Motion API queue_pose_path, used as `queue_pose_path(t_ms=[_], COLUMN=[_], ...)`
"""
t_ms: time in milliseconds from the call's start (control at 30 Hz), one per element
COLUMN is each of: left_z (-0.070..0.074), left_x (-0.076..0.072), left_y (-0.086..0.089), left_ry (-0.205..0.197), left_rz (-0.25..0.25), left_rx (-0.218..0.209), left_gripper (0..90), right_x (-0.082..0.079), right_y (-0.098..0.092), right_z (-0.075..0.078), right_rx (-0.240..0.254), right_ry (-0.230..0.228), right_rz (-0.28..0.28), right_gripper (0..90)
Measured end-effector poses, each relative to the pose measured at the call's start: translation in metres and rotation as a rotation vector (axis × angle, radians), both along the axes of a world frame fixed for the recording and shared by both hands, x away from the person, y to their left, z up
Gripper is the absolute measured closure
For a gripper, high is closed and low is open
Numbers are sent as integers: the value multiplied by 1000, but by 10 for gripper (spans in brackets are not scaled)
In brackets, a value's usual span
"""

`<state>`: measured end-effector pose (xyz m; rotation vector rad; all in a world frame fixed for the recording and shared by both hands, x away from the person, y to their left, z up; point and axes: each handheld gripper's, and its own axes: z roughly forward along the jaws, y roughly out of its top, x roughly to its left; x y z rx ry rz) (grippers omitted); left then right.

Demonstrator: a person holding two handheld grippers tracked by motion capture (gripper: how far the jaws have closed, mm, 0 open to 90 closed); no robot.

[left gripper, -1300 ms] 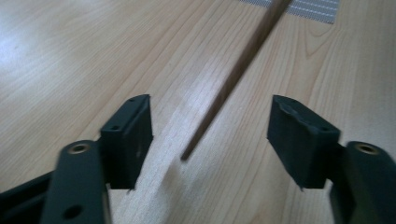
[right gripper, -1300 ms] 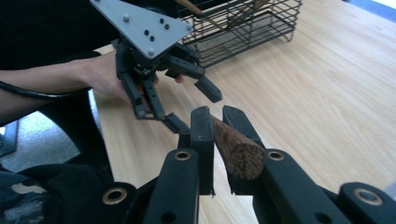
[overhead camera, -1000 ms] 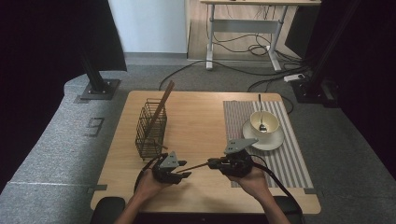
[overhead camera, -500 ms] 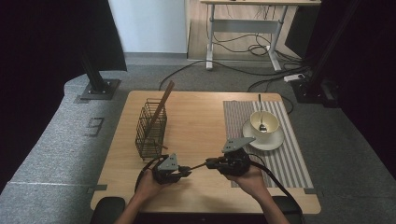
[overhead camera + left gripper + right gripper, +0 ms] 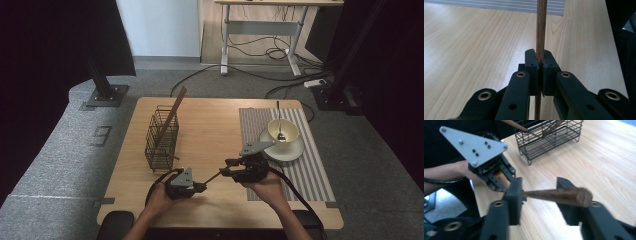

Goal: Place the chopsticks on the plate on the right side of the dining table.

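A: Quick one. Nearest the person, left gripper (image 5: pixel 199 188) has its black jaws clamped on the thin brown wooden chopstick (image 5: pixel 541 30); the left gripper view has the pads pinching it tight, the stick running straight up between them.

B: And the right gripper (image 5: pixel 226 167)?

A: Jaws have just been opening. In the right gripper view the chopstick's thick end (image 5: pixel 564 195) lies between them, seemingly resting against one jaw, clear of the other. No grip there.

B: So where's the stick?

A: Just above the light wooden table (image 5: pixel 215 125), spanning from left gripper to right, near the front edge.

B: Handling?

A: I'd say light, stiff, round and smooth, so it may swivel in a pinch. Best held well in from the end, as the left does, not at the tip.

B: Farther back?

A: Dark wire basket (image 5: pixel 161 140) at the left, another brown stick (image 5: pixel 175 107) leaning out. White cup on saucer (image 5: pixel 283 135) with a spoon, on the grey striped mat (image 5: pixel 312 170).
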<state>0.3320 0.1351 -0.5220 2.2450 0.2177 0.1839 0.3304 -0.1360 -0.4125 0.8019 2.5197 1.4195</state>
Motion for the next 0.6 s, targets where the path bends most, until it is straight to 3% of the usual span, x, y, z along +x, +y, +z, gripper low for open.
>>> queue_pose_path(t_ms=[100, 133, 200, 233, 333, 367, 433, 600], left_z=[-1, -1, -2, -2, -3, -3, -2, -2], left_x=[0, 0, 1, 1, 1, 1, 1, 2], left_y=[0, -1, -1, -1, 0, 0, 0, 2], left_ry=[8, 13, 21, 24, 30, 31, 31, 29], left_rz=[1, 0, 0, 1, 5, 6, 10, 15], left_rx=[0, 2, 6, 6, 6, 6, 4, -6], left_gripper=[850, 850, 850, 850, 849, 849, 850, 850], right_x=[1, 2, 2, 3, 5, 6, 8, 11], right_y=[1, 4, 5, 8, 9, 10, 10, 5], right_z=[2, 4, 5, 6, 6, 3, 1, -4], right_rx=[-12, -26, -34, -51, -69, -105, -130, -136], right_ry=[-12, -40, -53, -90, -116, -137, -141, -130], right_rz=[-36, -64, -77, -100, -124, -147, -157, -173], right_gripper=[422, 385, 365, 343, 324, 315, 310, 308])
